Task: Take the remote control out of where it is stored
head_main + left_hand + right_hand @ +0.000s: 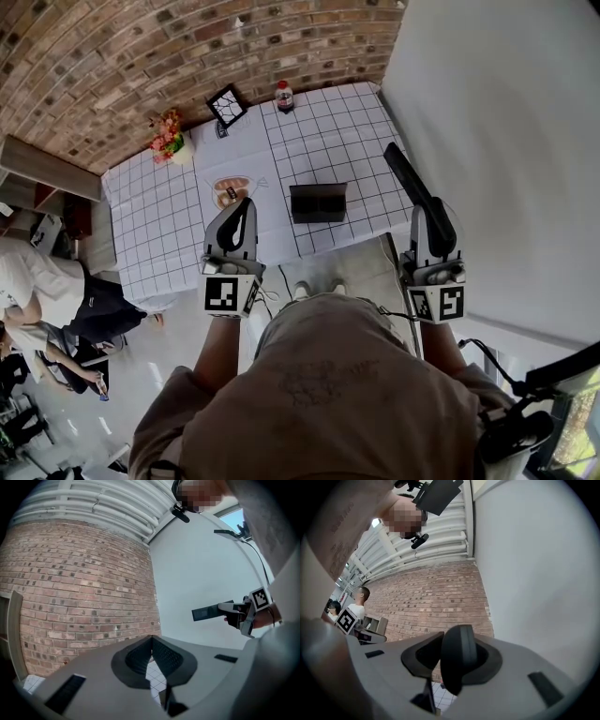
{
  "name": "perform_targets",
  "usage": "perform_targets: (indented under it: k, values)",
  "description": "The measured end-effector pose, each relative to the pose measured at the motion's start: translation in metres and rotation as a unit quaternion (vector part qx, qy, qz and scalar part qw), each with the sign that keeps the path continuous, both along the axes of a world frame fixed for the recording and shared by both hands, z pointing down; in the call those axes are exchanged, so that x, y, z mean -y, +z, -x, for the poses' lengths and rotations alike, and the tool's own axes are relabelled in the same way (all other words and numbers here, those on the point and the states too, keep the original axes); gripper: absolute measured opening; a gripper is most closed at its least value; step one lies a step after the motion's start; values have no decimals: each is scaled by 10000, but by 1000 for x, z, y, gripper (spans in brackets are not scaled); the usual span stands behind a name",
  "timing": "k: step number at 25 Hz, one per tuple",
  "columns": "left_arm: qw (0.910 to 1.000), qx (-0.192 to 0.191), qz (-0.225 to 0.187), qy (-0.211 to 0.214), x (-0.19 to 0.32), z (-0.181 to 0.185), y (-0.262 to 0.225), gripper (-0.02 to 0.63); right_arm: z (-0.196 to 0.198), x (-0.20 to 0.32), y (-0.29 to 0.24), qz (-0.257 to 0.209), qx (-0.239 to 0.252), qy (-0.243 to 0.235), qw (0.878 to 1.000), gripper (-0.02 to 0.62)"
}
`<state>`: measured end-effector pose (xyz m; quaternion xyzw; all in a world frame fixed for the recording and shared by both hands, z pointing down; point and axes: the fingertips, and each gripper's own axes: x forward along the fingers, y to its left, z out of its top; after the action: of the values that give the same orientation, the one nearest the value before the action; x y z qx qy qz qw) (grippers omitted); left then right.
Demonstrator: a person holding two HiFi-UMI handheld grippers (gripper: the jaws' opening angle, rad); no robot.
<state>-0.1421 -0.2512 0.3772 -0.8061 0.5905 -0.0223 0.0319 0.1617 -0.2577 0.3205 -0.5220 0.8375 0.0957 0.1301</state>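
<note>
The long black remote control is held off the table, slanting up over the table's right edge, with my right gripper shut on its near end. In the right gripper view the remote shows end-on between the jaws. The left gripper view shows the remote sticking out level from the right gripper. My left gripper hovers near the table's front edge, its jaws shut tip to tip with nothing between them. A black open box stands on the white checked tablecloth.
On the table are a plate of food, a flower pot, a framed picture and a bottle. A brick wall runs behind it and a white wall stands at the right. People are at the far left.
</note>
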Motion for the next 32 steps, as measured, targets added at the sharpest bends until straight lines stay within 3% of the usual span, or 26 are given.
perform_targets:
  k: [6,13,19,32]
  values:
    - [9999,-27,-131,-8,-1,2,-1,12,3,3,13,131,15,-4,9999,118]
    - [9996,85,250,-64,-3,5,10,11,5,8,16,205,-13,-4,9998,118]
    - [10000,17,7,-16,-2,5,12,12,6,10,14,169,-3,-2,9999,117]
    - [9999,-24,140,-66,-2,16,15,11,19,14,15,238,-182,-82,9995,118]
